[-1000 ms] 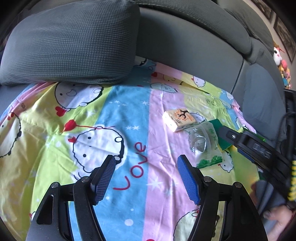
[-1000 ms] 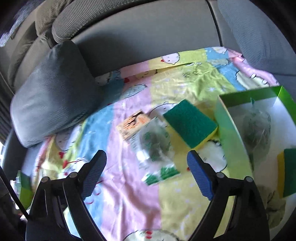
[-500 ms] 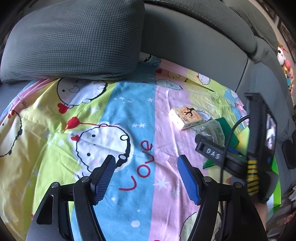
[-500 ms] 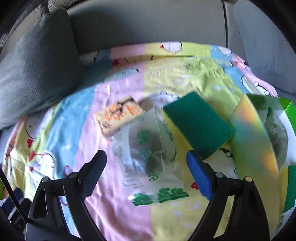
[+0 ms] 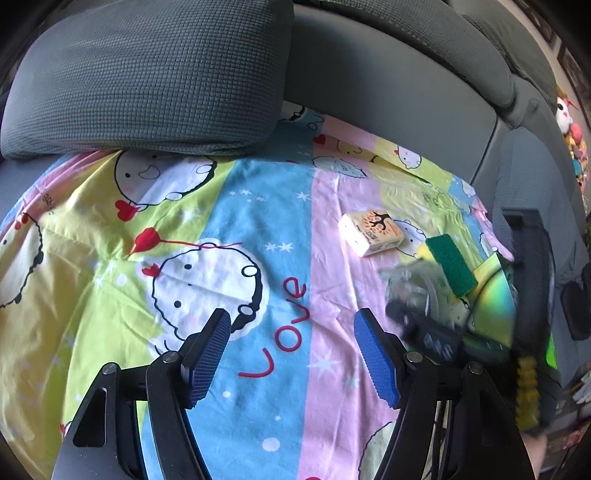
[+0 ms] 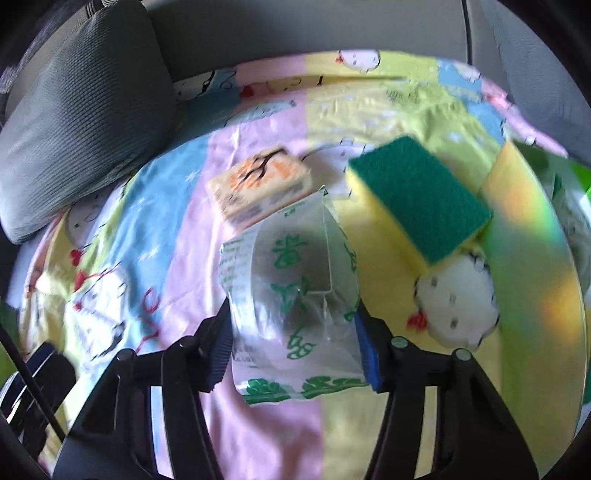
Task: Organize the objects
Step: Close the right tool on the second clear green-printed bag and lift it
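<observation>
The right hand-held gripper [image 6: 291,332] is closing around the clear plastic packet [image 6: 295,291] (green print) on the sheet [image 6: 184,236]. The left hand-held gripper [image 5: 291,354] hovers open, holding nothing.

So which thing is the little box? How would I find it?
Look at the bright cartoon blanket on the grey sofa. On its pink stripe, just beyond the clear packet, lies the little box. It is the only cream and orange thing with a dark tree drawn on top; the sponge beside it is green and yellow.

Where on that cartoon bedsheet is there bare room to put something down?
The blue and yellow stripes between the grey cushion and the left gripper lie bare. It is crowded to the right: small box, sponge and clear packet sit close together.
</observation>
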{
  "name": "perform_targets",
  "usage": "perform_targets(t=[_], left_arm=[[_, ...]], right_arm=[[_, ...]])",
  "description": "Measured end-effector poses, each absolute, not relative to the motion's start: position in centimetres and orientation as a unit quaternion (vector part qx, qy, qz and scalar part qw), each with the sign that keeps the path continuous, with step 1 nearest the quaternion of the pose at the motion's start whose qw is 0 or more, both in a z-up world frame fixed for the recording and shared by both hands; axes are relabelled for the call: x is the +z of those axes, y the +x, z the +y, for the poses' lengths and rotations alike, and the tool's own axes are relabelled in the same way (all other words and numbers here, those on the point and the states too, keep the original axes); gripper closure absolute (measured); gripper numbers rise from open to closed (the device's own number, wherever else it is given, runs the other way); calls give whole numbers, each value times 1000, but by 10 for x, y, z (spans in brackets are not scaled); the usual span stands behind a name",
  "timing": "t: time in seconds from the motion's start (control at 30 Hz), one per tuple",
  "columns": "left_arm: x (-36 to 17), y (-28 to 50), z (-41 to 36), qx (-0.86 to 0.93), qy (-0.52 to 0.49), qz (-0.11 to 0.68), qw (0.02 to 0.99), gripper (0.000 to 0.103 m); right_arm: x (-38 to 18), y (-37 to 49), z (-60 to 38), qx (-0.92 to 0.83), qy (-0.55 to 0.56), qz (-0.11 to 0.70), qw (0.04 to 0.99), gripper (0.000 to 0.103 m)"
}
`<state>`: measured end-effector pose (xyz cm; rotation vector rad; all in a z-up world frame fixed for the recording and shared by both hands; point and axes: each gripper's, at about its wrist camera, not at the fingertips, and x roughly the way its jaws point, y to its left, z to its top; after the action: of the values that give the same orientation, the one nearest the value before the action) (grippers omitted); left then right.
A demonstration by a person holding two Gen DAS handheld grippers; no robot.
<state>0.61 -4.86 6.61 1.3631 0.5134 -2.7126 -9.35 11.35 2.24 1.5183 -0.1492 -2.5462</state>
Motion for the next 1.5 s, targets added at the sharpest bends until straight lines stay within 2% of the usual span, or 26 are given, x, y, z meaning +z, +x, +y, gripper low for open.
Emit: perform_targets(t=[0.13,0.3,0.4,0.43,0.63,0.7,0.8,0.97,1.5], left_arm=[[65,6,-51,-877,446,175,28,33],[60,3,-48,-870,459,180,11,33],[56,0,-41,-859,473,196,-24,33],[54,-1,-39,-854,478,202,-35,33],[45,-7,-12,-825,510,219,-104,33],[43,-7,-2,-820,518,214,-119,33],[38,-9,11,-809,529,217,-139,33],[31,-10,23,-800,540,215,-148,33],[35,-9,22,-793,528,249,-172,33]], right_arm=[[21,-74,118,-824,551,-75,107,46],[31,-49,130,-800,574,-99,145,38],[55,-41,143,-829,531,-102,144,20],[60,-41,148,-834,522,-109,145,19],[62,-47,167,-833,511,-153,145,22],[58,-50,169,-828,514,-169,148,32],[54,-53,174,-815,518,-203,164,41],[38,-59,174,-796,540,-221,164,49],[29,-63,185,-779,549,-249,174,47]])
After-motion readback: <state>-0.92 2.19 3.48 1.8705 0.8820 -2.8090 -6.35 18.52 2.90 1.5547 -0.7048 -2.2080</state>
